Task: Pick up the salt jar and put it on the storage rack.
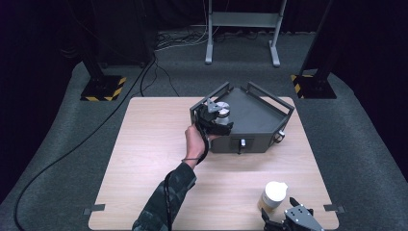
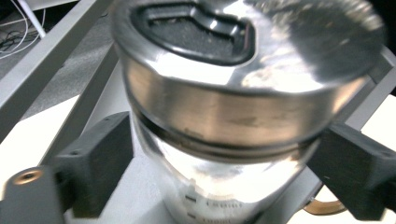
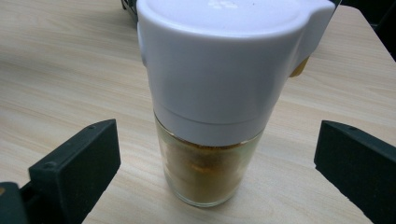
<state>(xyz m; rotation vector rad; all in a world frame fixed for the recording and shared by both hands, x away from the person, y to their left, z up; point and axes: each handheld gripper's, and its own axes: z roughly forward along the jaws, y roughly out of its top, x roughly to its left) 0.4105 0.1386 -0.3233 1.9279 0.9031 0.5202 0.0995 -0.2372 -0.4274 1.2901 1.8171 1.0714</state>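
- Spice jar [image 3: 208, 107], white cap, clear glass, brown powder: stands on the table [image 1: 144, 159] at 5 o'clock, between your right gripper [image 1: 288, 217] jaws, which stand wide apart, not touching it. Likely light, slick, breakable; take it on the glass below the cap.
- Steel-lidded jar [image 2: 243, 107], 12 o'clock, in the grey tray [image 1: 269, 126]: left gripper [image 1: 215, 118] jaws flank it, contact unclear. Smooth metal; grip under the lid band.
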